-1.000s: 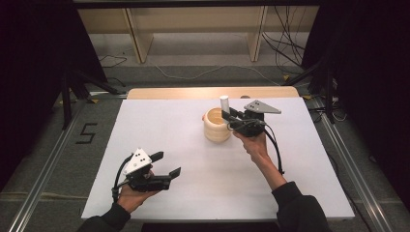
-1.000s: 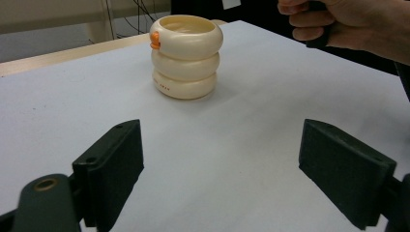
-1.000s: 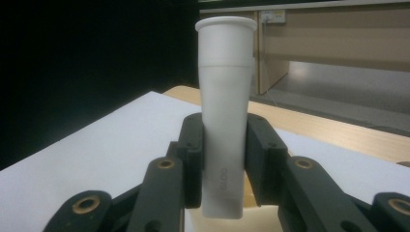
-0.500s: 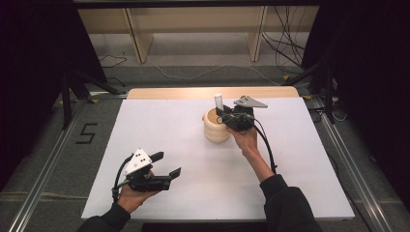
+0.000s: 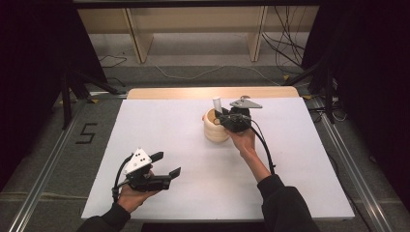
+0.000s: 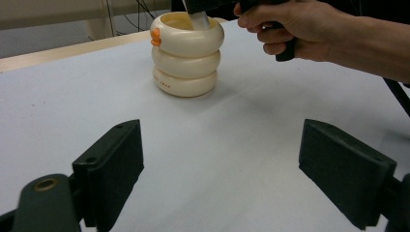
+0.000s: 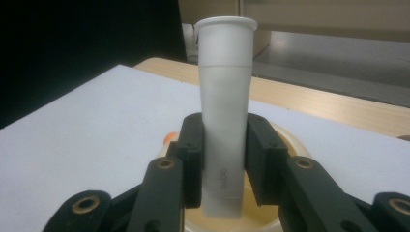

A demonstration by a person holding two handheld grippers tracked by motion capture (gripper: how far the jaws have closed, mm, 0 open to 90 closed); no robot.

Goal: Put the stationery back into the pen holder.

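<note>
Over on the left side of the white worktop, the left gripper rests low in the person's left hand near the front edge, its fingers spread wide with nothing between them. From the left gripper view it looks across bare worktop toward the holder, well apart from it.

Moving toward the middle, a cream holder shaped like three stacked rings, with a small orange mark on its top ring, stands upright toward the far edge of the worktop.

Just right of it, the right gripper comes in from the person's right hand and holds a white plastic tube upright, its fingers closed narrowly on the tube's lower half. The tube's flared rim points up, and its bottom end sits inside the holder's mouth; whether it touches the holder's floor I cannot tell.

Judging from this, the tube is being set into or taken out of the holder. The risks look modest but real. If the tube tilts, its end could catch the inner wall and drag or tip the light holder, which nothing steadies while the left gripper stays far off. A smooth tube pinched low could also pivot or slide in the fingers. Releasing it high would let it drop and lean against the rim.
</note>
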